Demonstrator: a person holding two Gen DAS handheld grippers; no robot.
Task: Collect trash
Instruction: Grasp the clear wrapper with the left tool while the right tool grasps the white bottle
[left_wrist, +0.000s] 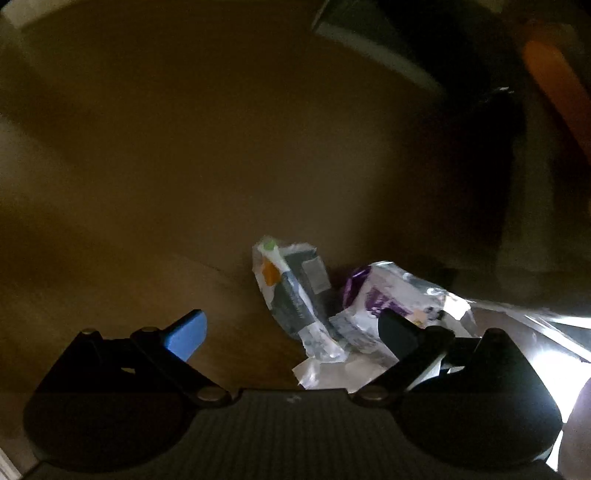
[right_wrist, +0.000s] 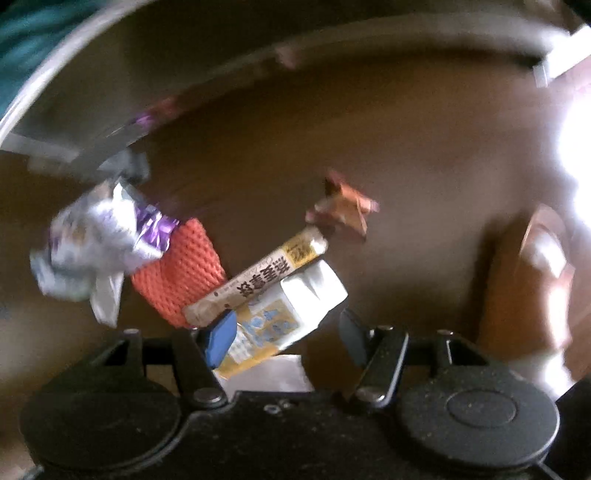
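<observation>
**Inspector A:** Starting with the left wrist view, what is recorded?

**Inspector B:** The left gripper (left_wrist: 291, 332) is seen with its fingers spread wide apart, nothing held between them. A grey-and-white wrapper (left_wrist: 295, 291) with orange and green marks is found lying on the brown tabletop (left_wrist: 166, 166), between and just ahead of the fingers. A purple-and-silver foil wrapper (left_wrist: 388, 295) lies touching it on the right, partly hidden behind the dark right finger (left_wrist: 397, 334). The wide spread is judged to be a stance for closing over one of these wrappers.

**Inspector A:** And the right wrist view?

**Inspector B:** Much blur is noted. The right gripper (right_wrist: 286, 332) is seen with its fingers apart, a white-and-yellow carton (right_wrist: 284, 317) lying between them against the blue pad (right_wrist: 221, 338); no clamping is shown. A printed stick pack (right_wrist: 258, 277) rests across the carton, an orange foam net sleeve (right_wrist: 181, 269) just beside it, a crumpled purple foil wrapper (right_wrist: 103, 236) further left. A small brown wrapper (right_wrist: 343, 210) lies apart, beyond. The carton is judged to be the next piece for collection. No bin can be identified with certainty.
</observation>
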